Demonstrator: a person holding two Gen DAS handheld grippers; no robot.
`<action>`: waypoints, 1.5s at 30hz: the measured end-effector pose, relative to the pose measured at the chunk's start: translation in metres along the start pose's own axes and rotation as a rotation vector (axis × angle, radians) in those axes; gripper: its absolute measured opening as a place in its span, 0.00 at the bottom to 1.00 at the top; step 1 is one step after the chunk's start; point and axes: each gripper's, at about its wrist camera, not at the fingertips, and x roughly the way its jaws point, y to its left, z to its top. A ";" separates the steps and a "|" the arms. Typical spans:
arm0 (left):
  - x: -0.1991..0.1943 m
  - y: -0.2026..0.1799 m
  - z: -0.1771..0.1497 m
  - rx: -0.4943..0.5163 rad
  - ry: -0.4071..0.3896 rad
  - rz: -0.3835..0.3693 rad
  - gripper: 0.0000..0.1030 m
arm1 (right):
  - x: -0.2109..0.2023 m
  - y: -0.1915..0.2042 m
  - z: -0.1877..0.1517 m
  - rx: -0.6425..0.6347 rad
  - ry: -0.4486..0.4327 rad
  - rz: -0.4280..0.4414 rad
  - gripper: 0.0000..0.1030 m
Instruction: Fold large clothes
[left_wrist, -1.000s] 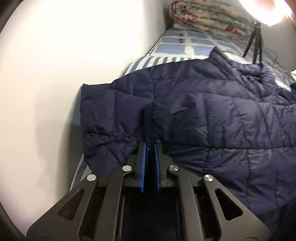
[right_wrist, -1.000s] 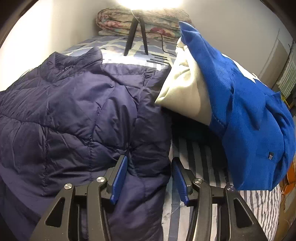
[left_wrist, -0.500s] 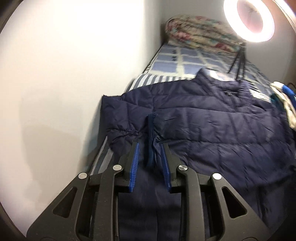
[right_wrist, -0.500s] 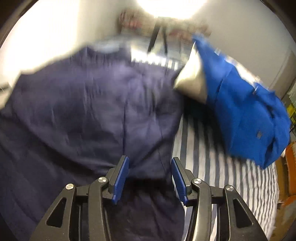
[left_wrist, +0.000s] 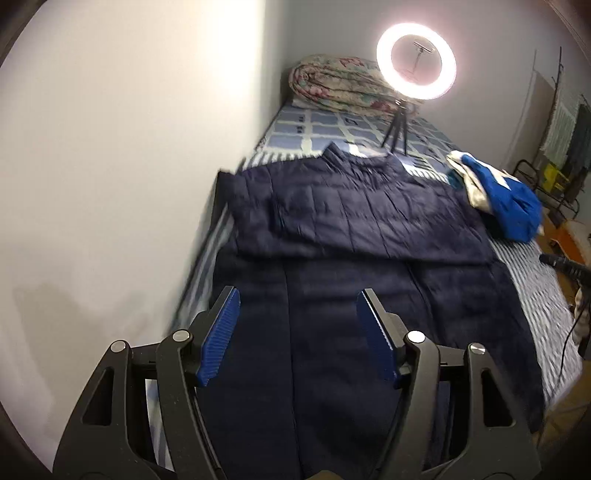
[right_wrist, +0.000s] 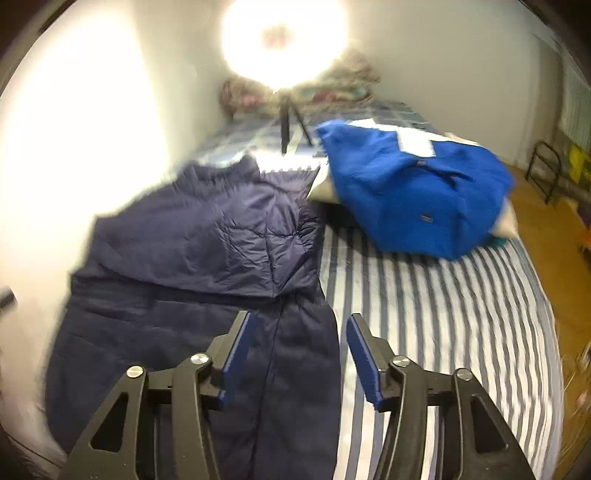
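Observation:
A large navy quilted jacket (left_wrist: 351, 236) lies on the bed, its upper half folded down over the lower part. It also shows in the right wrist view (right_wrist: 207, 251). My left gripper (left_wrist: 297, 325) is open and empty, raised above the jacket's lower part. My right gripper (right_wrist: 299, 347) is open and empty, above the jacket's right edge where it meets the striped sheet (right_wrist: 424, 314).
A blue and cream pile of clothes (right_wrist: 413, 188) lies on the bed to the right, also in the left wrist view (left_wrist: 502, 199). A ring light on a tripod (left_wrist: 415, 66) stands beyond the jacket, before a rolled quilt (left_wrist: 332, 85). A white wall (left_wrist: 110, 184) runs along the left.
My left gripper let go of the jacket's edge and opened wide. Both grippers pulled back and up from the jacket, which now lies folded over.

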 end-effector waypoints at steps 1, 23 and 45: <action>-0.008 0.001 -0.011 -0.006 0.013 -0.011 0.66 | -0.010 0.000 -0.007 0.010 -0.005 0.010 0.59; -0.006 0.091 -0.173 -0.244 0.350 -0.013 0.69 | -0.026 -0.024 -0.185 0.121 0.431 0.066 0.65; 0.011 0.087 -0.184 -0.265 0.404 -0.082 0.09 | -0.016 -0.018 -0.211 0.148 0.540 0.265 0.36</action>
